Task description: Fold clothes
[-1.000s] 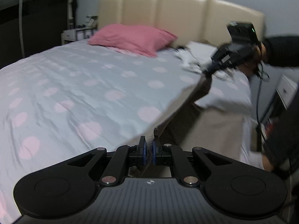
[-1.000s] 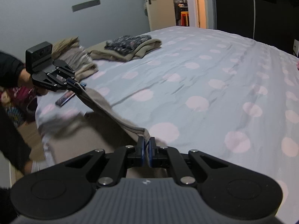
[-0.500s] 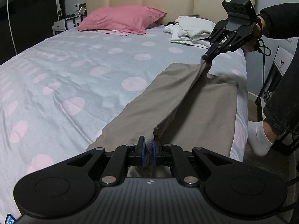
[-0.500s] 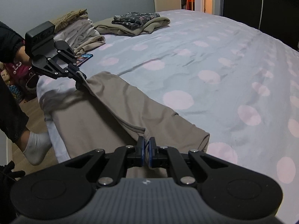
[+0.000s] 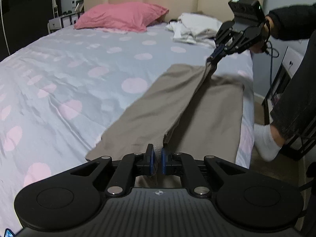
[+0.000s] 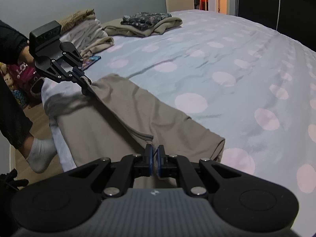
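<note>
Beige garment [image 5: 158,106] on bed [image 5: 79,63], both grippers clamped

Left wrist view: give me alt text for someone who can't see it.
Both grippers pinch opposite ends of a tan garment stretched along the near edge of a polka-dot bed: left gripper close up, right gripper farther off. A pink pillow lies by the headboard.

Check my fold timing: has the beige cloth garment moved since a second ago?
Yes. The beige cloth garment has come down onto the pink-dotted bedspread, spreading toward the pink pillow.
</note>
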A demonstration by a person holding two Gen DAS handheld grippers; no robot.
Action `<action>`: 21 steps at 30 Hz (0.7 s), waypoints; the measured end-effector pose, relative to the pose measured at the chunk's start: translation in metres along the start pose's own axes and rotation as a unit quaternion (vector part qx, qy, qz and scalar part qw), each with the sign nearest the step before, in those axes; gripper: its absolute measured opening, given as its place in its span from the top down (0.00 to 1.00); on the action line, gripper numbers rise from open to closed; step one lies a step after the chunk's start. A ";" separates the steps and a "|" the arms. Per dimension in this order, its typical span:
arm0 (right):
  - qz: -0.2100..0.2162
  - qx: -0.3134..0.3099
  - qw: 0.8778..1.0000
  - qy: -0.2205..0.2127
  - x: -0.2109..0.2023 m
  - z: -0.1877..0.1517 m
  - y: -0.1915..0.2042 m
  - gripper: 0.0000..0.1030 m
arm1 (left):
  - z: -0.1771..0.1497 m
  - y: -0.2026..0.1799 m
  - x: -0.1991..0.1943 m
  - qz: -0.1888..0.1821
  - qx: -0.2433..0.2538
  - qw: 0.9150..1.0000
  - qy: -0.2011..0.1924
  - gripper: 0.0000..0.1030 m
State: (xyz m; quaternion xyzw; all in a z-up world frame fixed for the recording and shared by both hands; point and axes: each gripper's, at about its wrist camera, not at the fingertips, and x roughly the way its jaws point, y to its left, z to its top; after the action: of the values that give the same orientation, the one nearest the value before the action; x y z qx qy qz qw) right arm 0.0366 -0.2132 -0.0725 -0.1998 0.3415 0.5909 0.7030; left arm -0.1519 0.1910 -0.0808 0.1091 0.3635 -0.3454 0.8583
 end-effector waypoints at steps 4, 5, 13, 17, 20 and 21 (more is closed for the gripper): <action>0.013 0.008 1.000 -0.022 -0.024 0.005 -0.005 0.94 | 0.005 0.006 -0.022 -0.015 -0.013 0.999 -0.032 0.94; 0.018 0.011 0.999 -0.027 -0.030 0.006 -0.006 0.94 | 0.005 0.007 -0.028 -0.019 -0.018 0.999 -0.040 0.94; 0.079 0.015 0.997 -0.011 -0.051 0.000 0.010 0.94 | 0.004 -0.010 -0.038 -0.118 -0.004 0.993 -0.028 0.94; 0.091 0.013 0.996 0.018 -0.045 -0.012 0.018 0.94 | -0.006 -0.024 -0.029 -0.131 0.014 0.991 -0.002 0.94; 0.102 0.008 0.994 0.046 -0.036 -0.022 0.025 0.94 | -0.014 -0.033 -0.022 -0.143 0.018 0.989 0.015 0.94; 0.106 0.007 0.993 0.053 -0.034 -0.025 0.026 0.94 | -0.019 -0.035 -0.021 -0.148 0.025 0.989 0.020 0.94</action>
State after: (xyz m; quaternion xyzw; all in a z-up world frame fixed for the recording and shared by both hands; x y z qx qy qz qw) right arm 0.0030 -0.2483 -0.0617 -0.1881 0.4020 0.6484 0.6186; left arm -0.1962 0.1840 -0.0773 0.0823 0.3838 -0.4750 0.7876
